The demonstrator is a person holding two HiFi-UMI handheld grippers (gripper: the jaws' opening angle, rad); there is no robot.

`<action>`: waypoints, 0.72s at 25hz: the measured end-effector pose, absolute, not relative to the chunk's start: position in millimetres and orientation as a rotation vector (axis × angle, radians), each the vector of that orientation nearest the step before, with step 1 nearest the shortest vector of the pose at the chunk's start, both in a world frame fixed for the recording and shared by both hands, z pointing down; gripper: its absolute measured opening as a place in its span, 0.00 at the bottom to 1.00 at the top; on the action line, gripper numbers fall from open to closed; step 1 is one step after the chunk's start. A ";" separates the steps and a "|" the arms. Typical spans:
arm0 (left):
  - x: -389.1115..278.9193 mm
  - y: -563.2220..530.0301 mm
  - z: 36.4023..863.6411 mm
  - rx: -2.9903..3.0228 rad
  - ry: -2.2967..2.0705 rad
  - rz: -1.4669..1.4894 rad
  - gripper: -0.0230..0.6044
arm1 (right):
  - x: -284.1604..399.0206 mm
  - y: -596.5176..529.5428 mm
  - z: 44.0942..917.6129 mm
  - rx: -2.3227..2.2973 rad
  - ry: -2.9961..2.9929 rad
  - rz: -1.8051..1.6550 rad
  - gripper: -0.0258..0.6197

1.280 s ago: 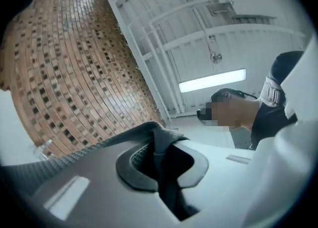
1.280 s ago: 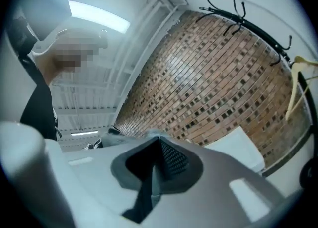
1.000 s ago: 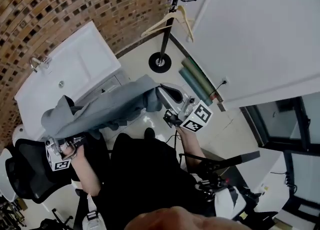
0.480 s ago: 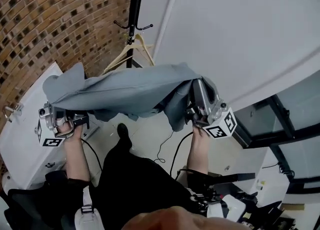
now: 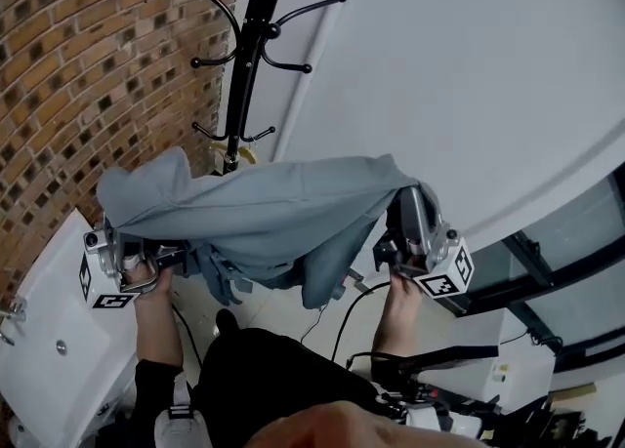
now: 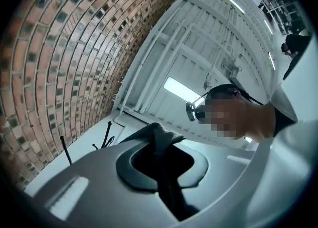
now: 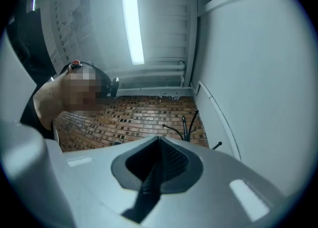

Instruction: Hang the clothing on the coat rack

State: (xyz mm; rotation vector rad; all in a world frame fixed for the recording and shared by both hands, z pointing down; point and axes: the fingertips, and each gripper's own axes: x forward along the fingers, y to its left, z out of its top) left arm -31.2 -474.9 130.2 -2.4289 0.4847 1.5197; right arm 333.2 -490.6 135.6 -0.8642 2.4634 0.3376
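From the head view, the grey clothing (image 5: 264, 217) hung stretched between my two tools. My left gripper (image 5: 176, 256) pinched one end and my right gripper (image 5: 402, 210) had the other, with loose folds sagging below the line between them. The coat rack (image 5: 244, 56) stood just beyond the clothing, nearer my left gripper than my right, its black hooks above both tools and not touching the cloth. The brick wall (image 5: 88, 65) lay out past my left gripper.

In the left gripper view, my left gripper (image 6: 161, 172) was pressed together on a dark fold of the clothing (image 6: 156, 135), which bunched up just past the tips. A couple of the coat rack (image 6: 107, 132) hooks showed ahead and to the left of the jaws, against the brick wall (image 6: 59, 48).

In the right gripper view, my right gripper (image 7: 158, 165) was pressed tight together – I could not make out the cloth between its pads there. The coat rack (image 7: 186, 125) hooks rose ahead, slightly right of the tips, before the brick wall (image 7: 129, 117).
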 end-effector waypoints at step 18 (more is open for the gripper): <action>-45.1 -698.1 12.4 -2.494 0.967 1.451 0.06 | 302.3 -746.3 44.0 -0.732 2.412 0.183 0.06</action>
